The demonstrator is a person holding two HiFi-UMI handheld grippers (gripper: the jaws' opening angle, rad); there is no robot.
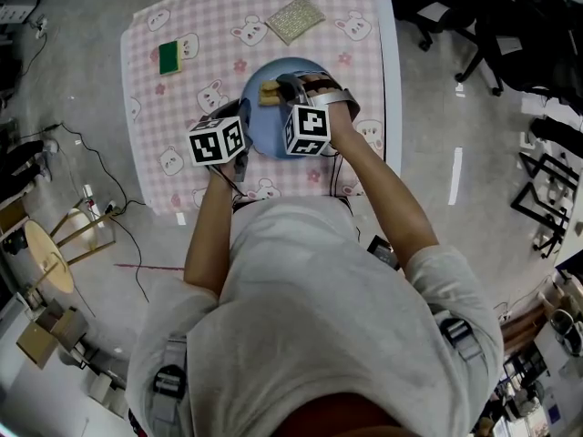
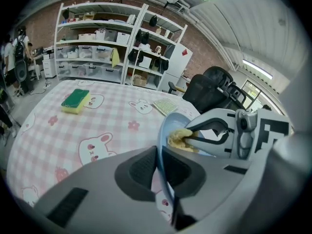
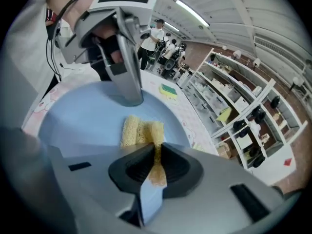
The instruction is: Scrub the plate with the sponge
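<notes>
Left gripper [image 2: 160, 167] fingers clamp the rim of the round pale-blue plate [image 3: 83, 126], steadying it; right gripper [image 3: 154, 162] fingers pinch a yellow sponge [image 3: 139, 130] against it.

Pink bunny tablecloth [image 1: 153, 121], glittery scouring pad [image 1: 294, 18], shelving [image 2: 97, 48], office chair [image 2: 214, 89]

Pale grey short-sleeved T-shirt [image 1: 310, 317] on the person, with grey harness straps [image 1: 167, 385] and buckles over each shoulder. Left claw [image 2: 158, 167] and right claw [image 3: 155, 165] both wear smooth light-grey shells, with black ribbed pads [image 3: 130, 167] inside. Each carries a white cube [image 1: 219, 141] printed with black square markers, and a thin dark cable [image 1: 336, 173] trails off the right one.
</notes>
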